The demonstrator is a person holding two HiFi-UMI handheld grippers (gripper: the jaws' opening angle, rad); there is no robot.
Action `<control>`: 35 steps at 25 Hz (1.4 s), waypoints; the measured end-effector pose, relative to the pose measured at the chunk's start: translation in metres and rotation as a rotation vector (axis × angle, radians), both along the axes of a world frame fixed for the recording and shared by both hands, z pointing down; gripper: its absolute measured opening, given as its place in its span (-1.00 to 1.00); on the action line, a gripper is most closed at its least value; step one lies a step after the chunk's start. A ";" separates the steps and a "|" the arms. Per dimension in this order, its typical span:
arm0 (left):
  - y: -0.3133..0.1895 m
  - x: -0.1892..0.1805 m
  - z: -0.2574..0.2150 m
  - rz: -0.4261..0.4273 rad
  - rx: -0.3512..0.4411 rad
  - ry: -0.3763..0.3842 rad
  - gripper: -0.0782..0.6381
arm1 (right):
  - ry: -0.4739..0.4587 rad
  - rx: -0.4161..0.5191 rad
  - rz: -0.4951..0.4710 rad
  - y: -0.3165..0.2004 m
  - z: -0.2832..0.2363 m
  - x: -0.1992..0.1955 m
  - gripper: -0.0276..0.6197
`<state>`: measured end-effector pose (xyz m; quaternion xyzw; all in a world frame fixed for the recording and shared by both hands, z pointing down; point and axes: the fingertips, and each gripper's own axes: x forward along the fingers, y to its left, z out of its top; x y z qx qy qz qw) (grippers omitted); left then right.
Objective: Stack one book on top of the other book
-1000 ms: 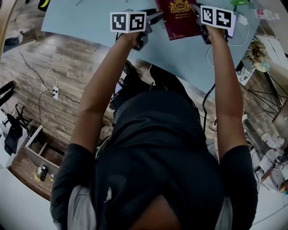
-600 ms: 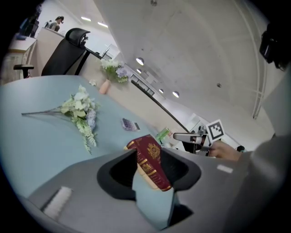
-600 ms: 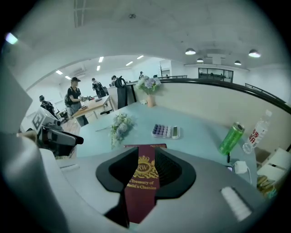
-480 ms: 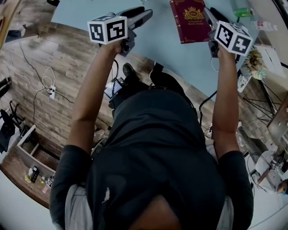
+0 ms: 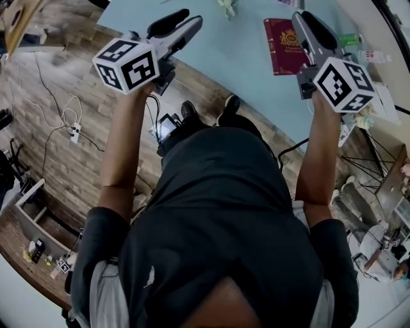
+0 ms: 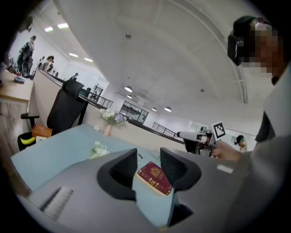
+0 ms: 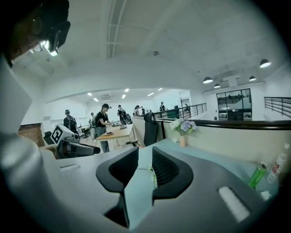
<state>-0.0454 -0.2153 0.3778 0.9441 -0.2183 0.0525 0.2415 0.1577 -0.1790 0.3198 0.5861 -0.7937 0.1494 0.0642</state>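
Clearly book lies apart, left of right tongs.

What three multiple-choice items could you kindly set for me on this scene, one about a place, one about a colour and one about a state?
1. Where does the book lie?
A. on the light blue table
B. in a cardboard box
C. on a stool

2. What colour is its cover?
A. green
B. white
C. dark red

3. In what state is the left gripper?
A. shut on the book
B. open and empty
C. shut on a flower

Answers:
1 A: the head view shows it lying flat on the table top.
2 C: the cover is dark red with a gold emblem.
3 B: the left gripper view shows its jaws apart with nothing held between them.
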 end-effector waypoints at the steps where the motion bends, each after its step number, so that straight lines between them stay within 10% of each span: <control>1: 0.002 -0.010 -0.010 -0.005 0.027 -0.001 -0.19 | -0.004 0.022 -0.016 0.003 -0.011 -0.012 -0.63; 16: 0.043 -0.140 -0.097 -0.109 0.296 -0.070 -0.19 | 0.020 0.201 -0.226 0.053 -0.106 -0.145 -0.72; 35: 0.052 -0.208 -0.083 -0.145 0.257 -0.034 -0.19 | 0.098 0.173 -0.193 0.062 -0.111 -0.189 -0.72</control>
